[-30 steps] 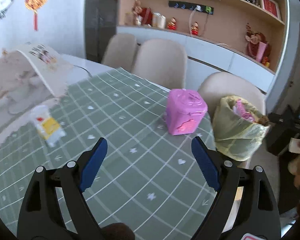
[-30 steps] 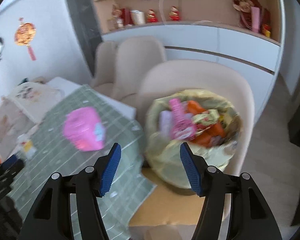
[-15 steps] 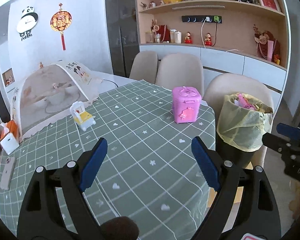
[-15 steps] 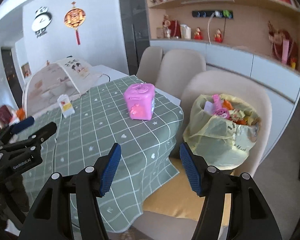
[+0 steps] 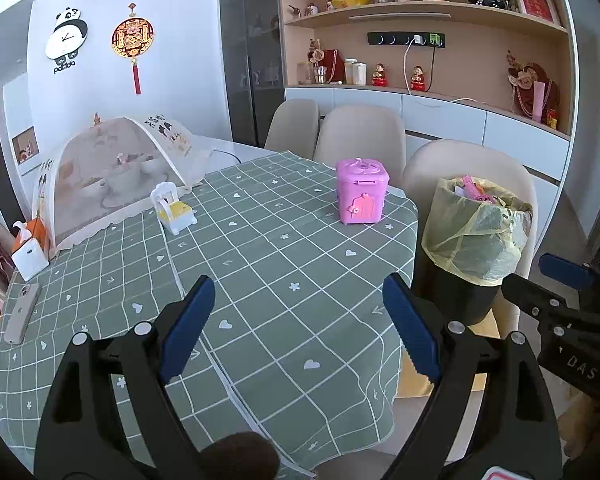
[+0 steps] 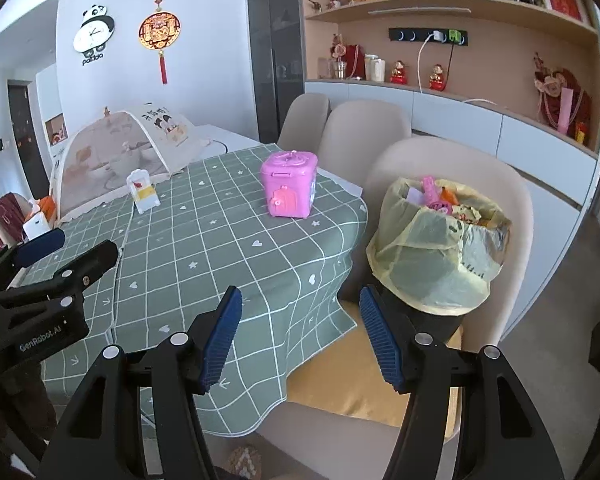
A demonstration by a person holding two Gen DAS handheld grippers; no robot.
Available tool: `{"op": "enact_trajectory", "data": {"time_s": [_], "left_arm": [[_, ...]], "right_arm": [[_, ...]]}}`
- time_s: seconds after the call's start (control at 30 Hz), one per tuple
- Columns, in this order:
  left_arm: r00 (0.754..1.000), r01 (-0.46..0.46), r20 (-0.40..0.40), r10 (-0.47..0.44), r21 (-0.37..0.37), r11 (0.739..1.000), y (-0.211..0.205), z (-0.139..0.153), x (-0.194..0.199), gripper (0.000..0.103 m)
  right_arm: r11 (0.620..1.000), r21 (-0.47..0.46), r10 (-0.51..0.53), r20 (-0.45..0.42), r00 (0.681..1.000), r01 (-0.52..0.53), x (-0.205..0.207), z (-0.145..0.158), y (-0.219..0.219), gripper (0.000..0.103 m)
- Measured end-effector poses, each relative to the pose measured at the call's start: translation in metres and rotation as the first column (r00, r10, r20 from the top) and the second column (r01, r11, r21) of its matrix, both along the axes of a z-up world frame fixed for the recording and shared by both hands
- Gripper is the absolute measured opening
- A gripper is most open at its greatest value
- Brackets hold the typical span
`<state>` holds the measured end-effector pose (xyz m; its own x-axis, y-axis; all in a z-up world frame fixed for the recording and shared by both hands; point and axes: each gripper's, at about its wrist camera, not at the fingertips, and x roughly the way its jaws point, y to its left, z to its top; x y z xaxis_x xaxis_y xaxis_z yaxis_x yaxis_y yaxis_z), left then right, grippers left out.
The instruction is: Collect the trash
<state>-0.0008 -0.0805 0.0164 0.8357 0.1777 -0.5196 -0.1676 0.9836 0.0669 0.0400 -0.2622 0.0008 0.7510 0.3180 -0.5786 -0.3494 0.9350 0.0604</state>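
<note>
Table (image 5: 284,264), covered by a green checked tablecloth (image 6: 220,240) with white hearts and stars; the cloth hangs over the near and right edges.

Mesh food cover (image 5: 112,172) at the far left part of the table, dishes dimly visible under it.

Beige chair (image 6: 452,184) drawn up at the table's right edge. On its seat stands a black trash bin (image 6: 428,312), lined with a yellow trash bag (image 6: 432,252) folded over the rim. Bin is full: pink, orange and paper wrappers (image 6: 448,204) show at the top.

Left gripper (image 5: 300,328): jaws spread wide, nothing between them, held above the near edge of the table. Right gripper (image 6: 300,336): jaws moderately apart, empty, held off the table's near right corner, just before the bin.

Pink toy box (image 5: 362,192) with a lid, upright near the right edge of the table, well apart from both grippers.

White-and-yellow toy chair (image 5: 172,208), just beside the food cover's near edge.

White tissue box (image 5: 30,256) and a phone (image 5: 22,312) lying flat, both at the left edge of the table.
</note>
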Motion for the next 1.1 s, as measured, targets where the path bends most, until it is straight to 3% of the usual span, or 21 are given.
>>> {"op": "enact_trajectory", "data": {"time_s": [0.37,1.1], "left_arm": [[1.0,0.007,-0.016,-0.008,-0.017,1.0,0.0,-0.002,0.002,0.082],[1.0,0.015,-0.015,-0.016,-0.023,1.0,-0.001,-0.002,0.004,0.082]], "right_arm": [[0.999,0.012,-0.048,-0.01,0.999,0.048,0.003,-0.001,-0.013,0.058],[0.999,0.014,-0.047,-0.012,0.999,0.047,0.007,-0.001,-0.016,0.058]]}}
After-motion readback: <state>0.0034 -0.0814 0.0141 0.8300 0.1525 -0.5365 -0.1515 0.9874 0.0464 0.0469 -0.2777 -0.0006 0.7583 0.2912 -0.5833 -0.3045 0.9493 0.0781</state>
